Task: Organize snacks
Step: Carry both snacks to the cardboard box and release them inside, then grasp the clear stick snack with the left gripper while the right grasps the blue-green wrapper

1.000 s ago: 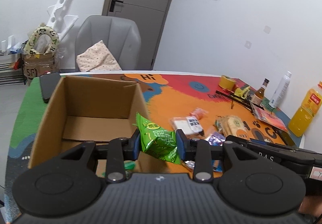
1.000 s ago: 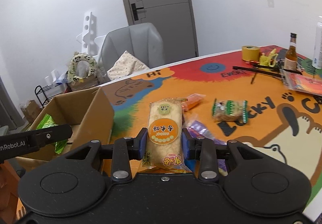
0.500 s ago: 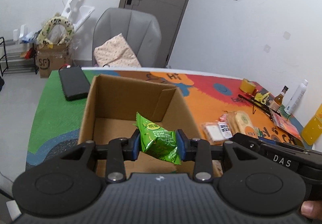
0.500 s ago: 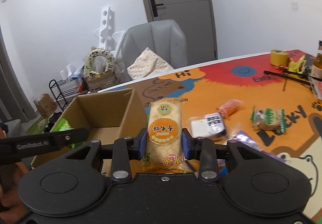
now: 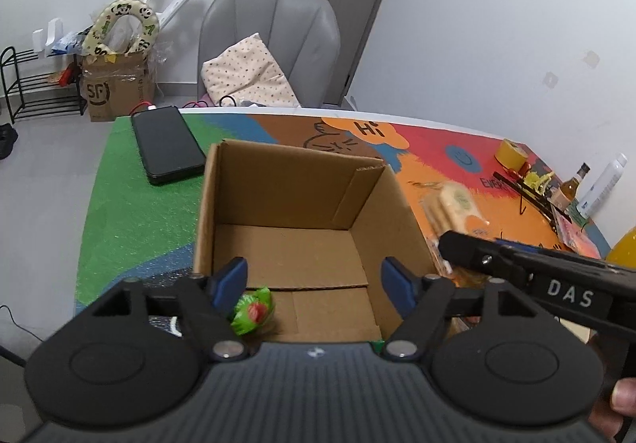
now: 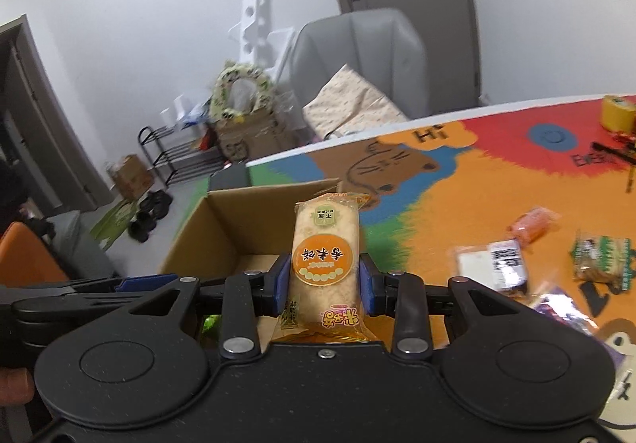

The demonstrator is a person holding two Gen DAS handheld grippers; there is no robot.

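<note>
Left gripper over the box, jaws opening, nothing between them; green packet lies inside. Right gripper clamps a rice cracker pack beside the box.

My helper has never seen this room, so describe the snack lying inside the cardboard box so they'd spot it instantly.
On the colourful table mat stands an open cardboard box. On its floor, at the near left corner, lies a small green snack packet with a red spot. It is the only item visible in the box; the other snacks lie outside it.
</note>
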